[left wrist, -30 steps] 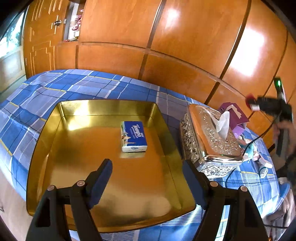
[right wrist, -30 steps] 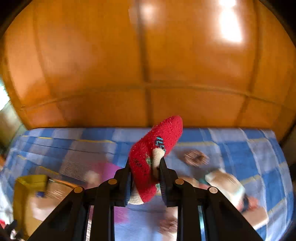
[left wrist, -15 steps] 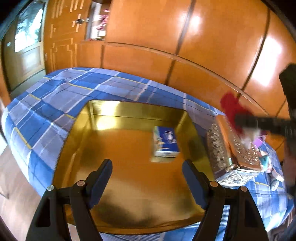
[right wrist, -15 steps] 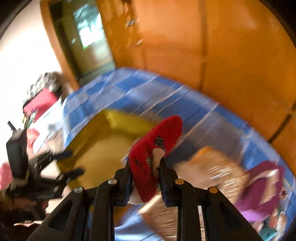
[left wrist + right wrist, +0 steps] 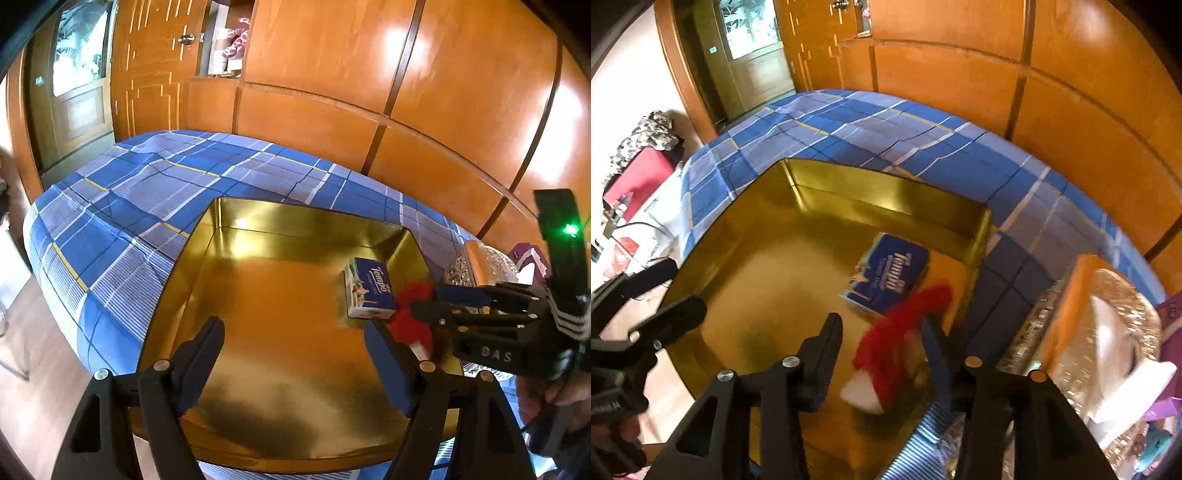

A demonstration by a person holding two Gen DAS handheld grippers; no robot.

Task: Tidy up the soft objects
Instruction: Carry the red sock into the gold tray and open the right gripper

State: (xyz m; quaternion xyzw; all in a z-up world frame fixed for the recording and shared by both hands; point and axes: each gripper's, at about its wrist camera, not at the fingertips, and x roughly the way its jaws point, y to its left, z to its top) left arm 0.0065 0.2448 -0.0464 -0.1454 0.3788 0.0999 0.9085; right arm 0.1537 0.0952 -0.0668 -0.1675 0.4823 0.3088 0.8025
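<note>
Blue plaid bedspread (image 5: 155, 192) under gold tray (image 5: 295, 221), orange wooden panelling (image 5: 443, 92) behind.

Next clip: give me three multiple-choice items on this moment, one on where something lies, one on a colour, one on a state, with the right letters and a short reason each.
1. Where does the tissue pack lie?
A. inside the gold tray
B. on the plaid cloth
C. on top of the tissue box

2. What colour is most of the sock?
A. green
B. red
C. yellow

3. How do the left tongs stand?
A. clamped on the sock
B. clamped on the tray rim
C. apart, nothing between them

Key: 1 A, the pack rests on the tray floor near its far right corner. 2 B, the sock is red with a white end. 3 C, only bare tray floor shows between the fingers.
</note>
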